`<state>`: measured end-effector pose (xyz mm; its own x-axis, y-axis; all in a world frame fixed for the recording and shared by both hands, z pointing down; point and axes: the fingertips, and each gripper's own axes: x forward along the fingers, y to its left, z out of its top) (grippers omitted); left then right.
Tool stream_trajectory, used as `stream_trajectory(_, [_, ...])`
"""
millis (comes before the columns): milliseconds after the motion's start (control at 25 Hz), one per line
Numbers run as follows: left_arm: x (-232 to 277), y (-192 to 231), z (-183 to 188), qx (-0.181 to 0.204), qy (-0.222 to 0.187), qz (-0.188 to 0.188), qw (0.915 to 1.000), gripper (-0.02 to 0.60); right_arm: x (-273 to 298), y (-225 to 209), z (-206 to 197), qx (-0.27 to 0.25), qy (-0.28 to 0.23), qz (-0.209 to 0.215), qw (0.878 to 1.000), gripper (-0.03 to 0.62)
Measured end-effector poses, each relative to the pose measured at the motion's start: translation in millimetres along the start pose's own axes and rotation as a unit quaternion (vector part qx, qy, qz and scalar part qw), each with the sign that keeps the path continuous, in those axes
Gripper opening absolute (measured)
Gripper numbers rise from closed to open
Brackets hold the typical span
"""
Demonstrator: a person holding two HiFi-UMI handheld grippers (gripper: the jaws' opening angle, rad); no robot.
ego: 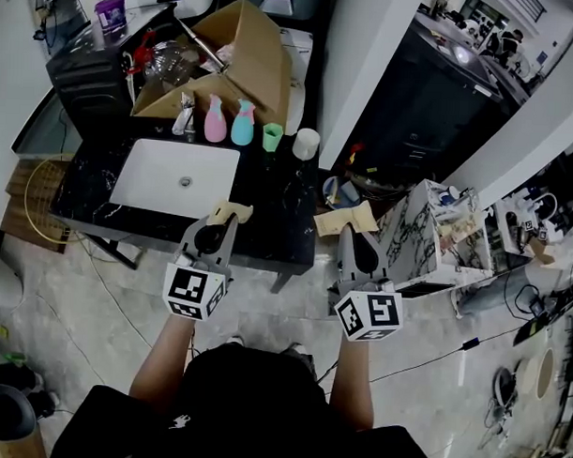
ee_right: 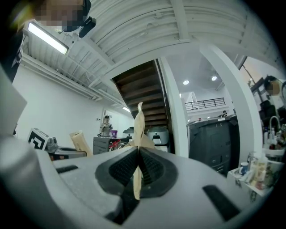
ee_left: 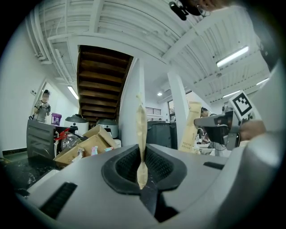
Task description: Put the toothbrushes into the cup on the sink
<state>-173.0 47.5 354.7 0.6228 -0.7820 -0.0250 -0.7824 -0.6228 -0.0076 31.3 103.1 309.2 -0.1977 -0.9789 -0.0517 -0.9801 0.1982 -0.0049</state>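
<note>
**Toothbrush packet (ee_left: 141, 129) pinched in each gripper**

The left gripper's (ee_left: 142, 169) fingers (ee_left: 124, 164) are closed on the tan paper packet, which stands edge-on. The right gripper (ee_right: 137, 170) clamps a second packet (ee_right: 139, 129) the same way. Both point level, side by side, at the front edge of the black worktop (ego: 268, 223). A green cup (ego: 273, 136) and a white cup (ego: 306, 143) stand upper centre, right of the sink (ego: 157, 177).

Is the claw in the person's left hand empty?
No, the left gripper is clamped on a thin tan paper packet standing upright between its jaws.
</note>
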Motion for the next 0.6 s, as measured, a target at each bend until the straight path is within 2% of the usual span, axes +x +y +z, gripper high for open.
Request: stream_trajectory(600, [-48.9,63.2,-14.0,-0.015,-0.004,0.028,0.9995,0.031,17.3,58.6,-4.1,-0.021,0.017,-0.002,1.000,0.006])
